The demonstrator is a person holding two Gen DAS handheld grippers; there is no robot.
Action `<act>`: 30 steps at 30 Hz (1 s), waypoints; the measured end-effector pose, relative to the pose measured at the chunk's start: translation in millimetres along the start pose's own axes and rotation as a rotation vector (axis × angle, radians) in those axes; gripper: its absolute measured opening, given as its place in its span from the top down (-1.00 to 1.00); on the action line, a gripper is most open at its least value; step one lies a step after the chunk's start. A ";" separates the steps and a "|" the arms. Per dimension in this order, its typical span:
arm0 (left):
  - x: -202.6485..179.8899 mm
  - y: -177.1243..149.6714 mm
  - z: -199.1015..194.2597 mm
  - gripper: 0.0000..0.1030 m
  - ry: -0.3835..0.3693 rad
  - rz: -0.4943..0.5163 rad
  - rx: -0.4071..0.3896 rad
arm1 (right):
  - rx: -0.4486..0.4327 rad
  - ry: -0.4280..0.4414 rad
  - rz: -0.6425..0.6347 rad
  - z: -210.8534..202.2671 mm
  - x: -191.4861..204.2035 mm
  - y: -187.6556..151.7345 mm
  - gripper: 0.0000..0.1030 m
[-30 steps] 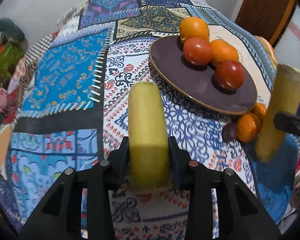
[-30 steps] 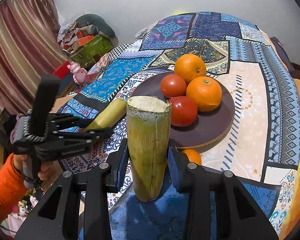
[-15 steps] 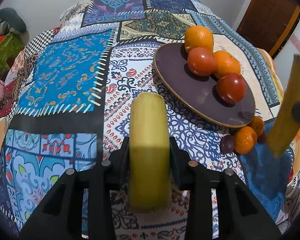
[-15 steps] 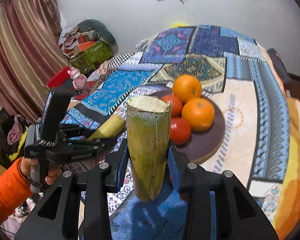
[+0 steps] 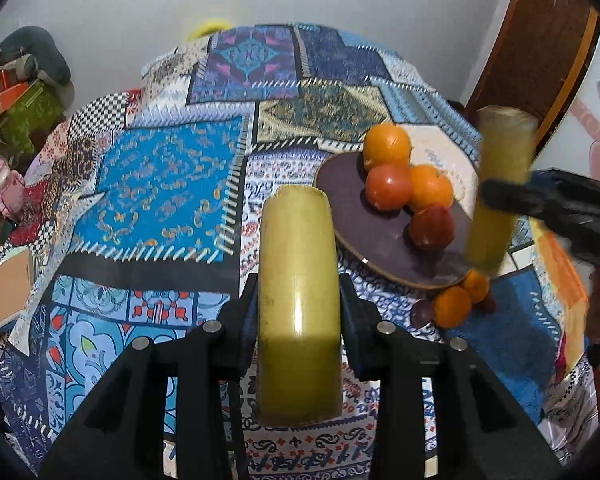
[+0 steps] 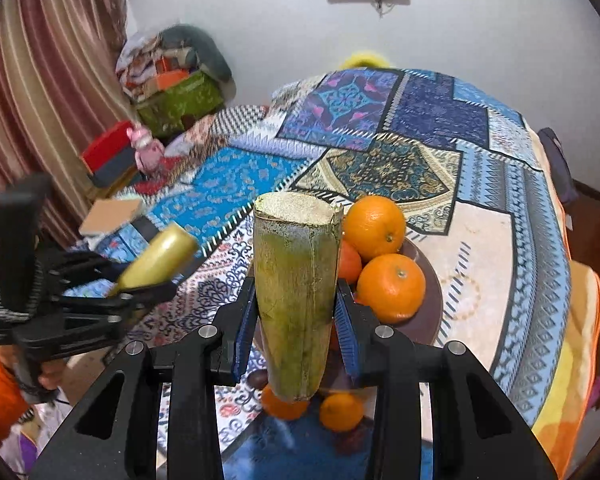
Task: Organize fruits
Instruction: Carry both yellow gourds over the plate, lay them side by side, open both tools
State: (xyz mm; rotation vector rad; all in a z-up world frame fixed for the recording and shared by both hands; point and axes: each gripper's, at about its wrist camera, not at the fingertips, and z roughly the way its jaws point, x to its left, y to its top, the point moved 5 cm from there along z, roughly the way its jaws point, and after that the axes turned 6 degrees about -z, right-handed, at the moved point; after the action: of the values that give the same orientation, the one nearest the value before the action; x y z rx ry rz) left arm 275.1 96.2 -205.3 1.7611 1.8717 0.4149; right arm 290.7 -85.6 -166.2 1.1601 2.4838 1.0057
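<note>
Sugarcane piece (image 5: 298,312), smooth and yellow-green, is clamped in the left gripper (image 5: 298,332) fingers above the patchwork-covered bench (image 5: 160,184); right gripper (image 6: 296,332) fingers clamp a second, greener sugarcane section (image 6: 296,300) over the fruit plate (image 6: 430,304).

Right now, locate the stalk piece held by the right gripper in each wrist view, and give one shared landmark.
Left wrist view: the right gripper's stalk piece stands at the right edge, blurred, in front of the dark plate.
Right wrist view: the same piece fills the center, clamped between the right gripper fingers.
Shared landmark: the plate of oranges and tomatoes.
</note>
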 end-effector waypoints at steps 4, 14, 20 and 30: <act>-1.7 3.5 -3.5 0.30 -0.017 -0.004 -0.015 | 0.055 -0.008 -0.044 23.4 6.2 2.9 0.34; 4.9 3.0 7.6 0.30 -0.039 -0.030 -0.006 | 0.129 -0.018 -0.095 62.9 15.4 4.1 0.34; 8.7 3.6 15.4 0.30 -0.034 -0.038 -0.004 | 0.143 -0.003 -0.072 73.2 10.4 4.9 0.34; 0.1 7.2 24.9 0.30 -0.057 -0.044 0.010 | 0.141 0.024 -0.011 70.4 4.7 -0.1 0.33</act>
State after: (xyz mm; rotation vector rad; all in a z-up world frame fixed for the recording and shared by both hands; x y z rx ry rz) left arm 295.2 93.7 -221.5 1.7166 1.8723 0.3364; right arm 319.7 -47.5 -218.2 1.1790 2.6130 0.8584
